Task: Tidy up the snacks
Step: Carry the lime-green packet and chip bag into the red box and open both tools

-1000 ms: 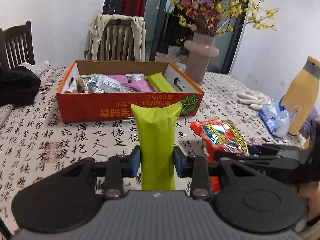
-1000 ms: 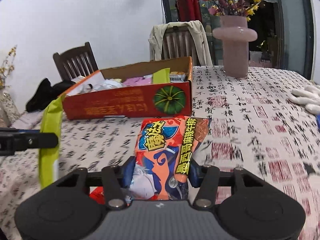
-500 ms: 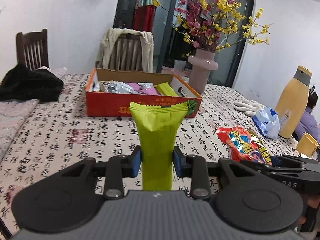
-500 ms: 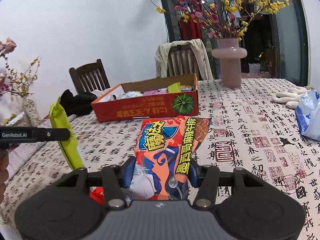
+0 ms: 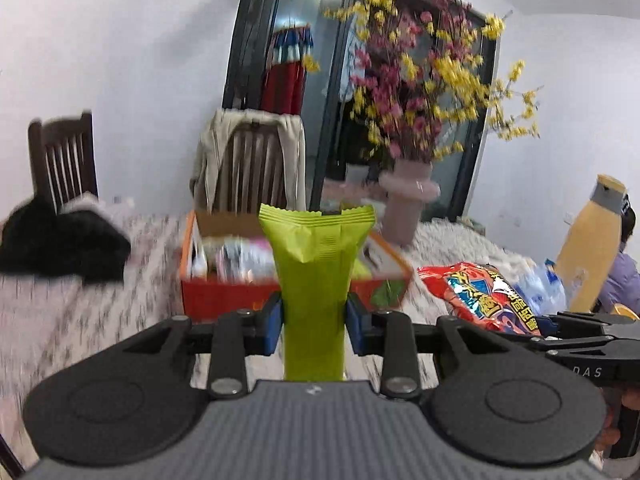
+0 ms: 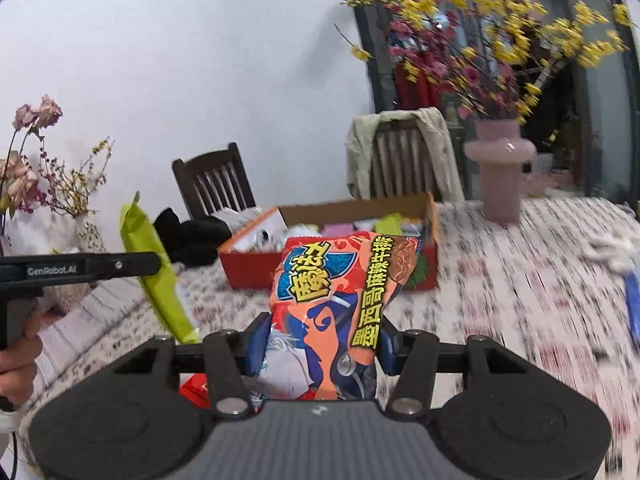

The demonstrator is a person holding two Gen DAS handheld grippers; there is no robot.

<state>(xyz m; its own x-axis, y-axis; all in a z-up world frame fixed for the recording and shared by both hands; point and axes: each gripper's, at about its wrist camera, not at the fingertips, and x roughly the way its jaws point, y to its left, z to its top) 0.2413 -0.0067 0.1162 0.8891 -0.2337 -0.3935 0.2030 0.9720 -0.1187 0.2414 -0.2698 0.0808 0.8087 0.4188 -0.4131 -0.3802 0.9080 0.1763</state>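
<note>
My left gripper [image 5: 314, 326] is shut on a lime green snack pack [image 5: 316, 272], held upright above the table. It also shows at the left of the right wrist view [image 6: 160, 276]. My right gripper [image 6: 320, 344] is shut on a red and orange snack bag [image 6: 340, 300], also seen at the right of the left wrist view [image 5: 480, 296]. An open orange cardboard box [image 5: 224, 300] holding several snack packs sits on the table beyond both grippers; it also shows in the right wrist view [image 6: 248, 268].
A pink vase [image 5: 404, 204] of flowers stands behind the box to the right. A yellow bottle [image 5: 588, 252] and a blue bag [image 5: 536, 284] are at the far right. Black clothing [image 5: 60, 244] lies at the left. Wooden chairs [image 6: 216, 184] stand behind the table.
Both grippers have lifted and pulled back from the box with their packs still held; the box looks smaller and lower, and more of the wall and flowers shows.
</note>
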